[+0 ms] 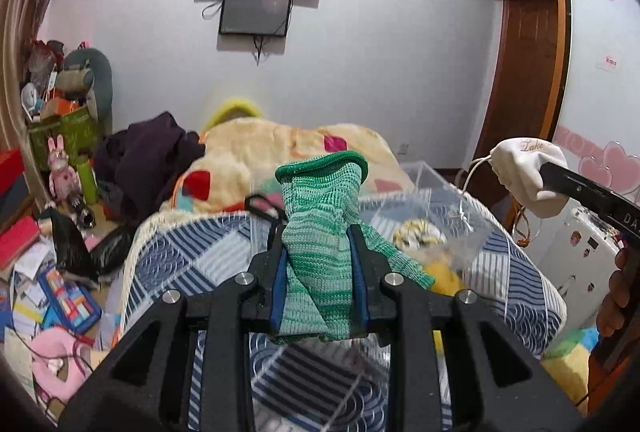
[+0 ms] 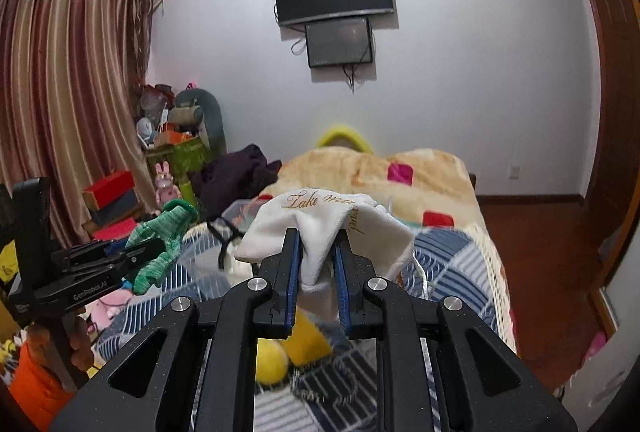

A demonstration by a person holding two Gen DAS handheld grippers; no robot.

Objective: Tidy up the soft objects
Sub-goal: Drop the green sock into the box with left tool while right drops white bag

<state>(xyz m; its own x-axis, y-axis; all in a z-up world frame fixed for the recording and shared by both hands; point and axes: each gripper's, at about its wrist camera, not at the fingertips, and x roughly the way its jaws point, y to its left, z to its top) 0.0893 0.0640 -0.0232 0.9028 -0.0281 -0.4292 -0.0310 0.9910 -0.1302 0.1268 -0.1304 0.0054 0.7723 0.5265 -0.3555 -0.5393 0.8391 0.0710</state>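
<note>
Both grippers are loaded and raised over the bed (image 1: pixel 520 272). The left gripper (image 1: pixel 318 264) is closed on a green knit sock (image 1: pixel 320 216), cuff up, clear of the bedding. The right gripper (image 2: pixel 316 268) is pinched tight on a white cloth pouch (image 2: pixel 320 224) with gold lettering, its drawstring hanging. A clear plastic box (image 1: pixel 428 184) sits on the bed ahead, with a yellow plush toy (image 1: pixel 440 272) near it. The step looks like carry to drop-off. The next move likely calls for bringing each item over the box, lowering, then opening the jaws one at a time.
</note>
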